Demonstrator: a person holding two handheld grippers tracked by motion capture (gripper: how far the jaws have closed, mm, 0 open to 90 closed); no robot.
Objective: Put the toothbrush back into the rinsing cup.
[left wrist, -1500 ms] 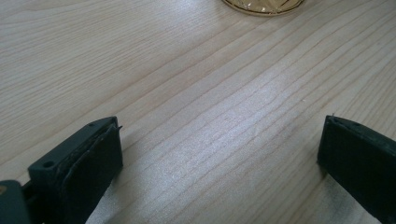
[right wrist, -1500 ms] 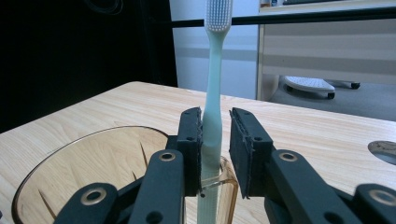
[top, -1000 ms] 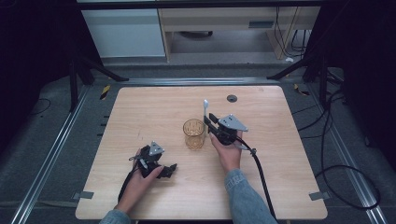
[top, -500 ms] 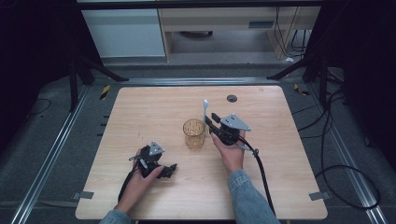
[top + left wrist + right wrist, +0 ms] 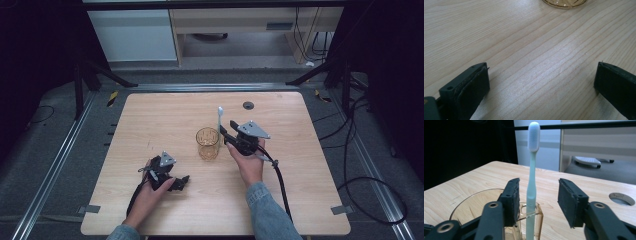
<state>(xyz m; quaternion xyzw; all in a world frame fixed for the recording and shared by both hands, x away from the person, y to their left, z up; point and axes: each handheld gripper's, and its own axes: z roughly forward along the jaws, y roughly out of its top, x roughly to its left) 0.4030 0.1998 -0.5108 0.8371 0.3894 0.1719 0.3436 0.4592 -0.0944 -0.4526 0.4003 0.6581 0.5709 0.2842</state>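
right now my right fingers (image 5: pixel 539 202) stand apart on either side of a toothbrush (image 5: pixel 532 180), and they have just been opening. the toothbrush stands nearly upright between them, pale green handle down and white bristle head up. its handle passes just beside the pad of one finger (image 5: pixel 512 200), and i cannot tell whether that pad touches it; the other finger is clearly off it. its lower end sits in a small clear slot fixed to the side of an amber glass cup (image 5: pixel 474 207).

from above, the cup (image 5: pixel 207 143) stands near the middle of the light wooden tabletop (image 5: pixel 150 115), and the toothbrush (image 5: pixel 219 116) rises at its right side, next to my right fingers (image 5: pixel 223 132). my right hand (image 5: pixel 248 162) holds that tool from behind, its cable trailing back toward the near edge.

my left fingers (image 5: pixel 541 82) are wide apart with only bare wood between them, held low over the tabletop. the gold-tinted base of the cup (image 5: pixel 565 3) shows at the far edge of that view. from above, my left fingers (image 5: pixel 183 182) are well apart from the cup, nearer the front left of the tabletop, held by my left hand (image 5: pixel 152 190).
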